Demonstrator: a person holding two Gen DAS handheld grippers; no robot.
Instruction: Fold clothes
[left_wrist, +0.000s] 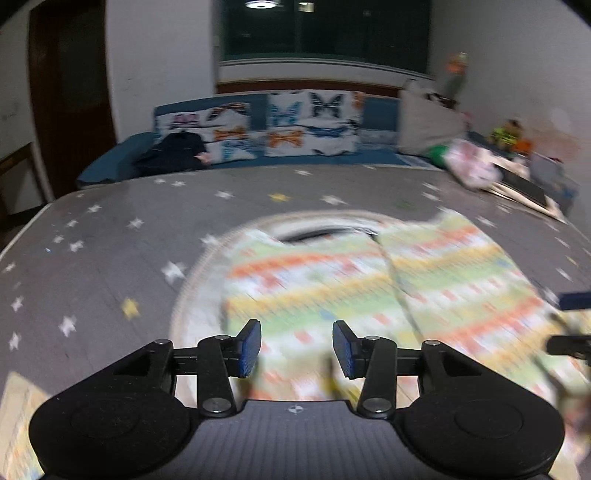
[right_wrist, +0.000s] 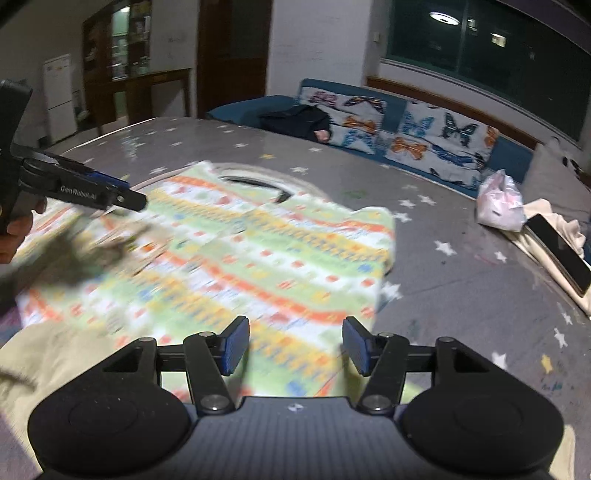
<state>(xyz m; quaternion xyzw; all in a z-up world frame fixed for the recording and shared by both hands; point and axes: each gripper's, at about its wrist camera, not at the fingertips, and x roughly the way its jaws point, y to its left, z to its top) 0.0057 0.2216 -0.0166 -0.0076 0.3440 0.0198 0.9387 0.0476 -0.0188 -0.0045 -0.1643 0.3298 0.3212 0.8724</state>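
A striped garment in green, orange, yellow and white (left_wrist: 351, 280) lies spread on a grey star-patterned surface (left_wrist: 110, 229), neckline at the far side. It also shows in the right wrist view (right_wrist: 236, 258). My left gripper (left_wrist: 296, 349) is open and empty, just above the garment's near part. My right gripper (right_wrist: 295, 345) is open and empty above the garment's near right part. The left gripper's body shows from the side in the right wrist view (right_wrist: 81, 186), held by a hand at the left edge. Both views are motion-blurred.
A blue sofa with butterfly cushions (left_wrist: 280, 125) and a dark garment (left_wrist: 173, 151) stands beyond the surface. A pink-white plastic bag (right_wrist: 498, 203), a cream cloth and a dark phone or tablet (right_wrist: 561, 251) lie at the right. A beige cloth (right_wrist: 55, 354) lies at the near left.
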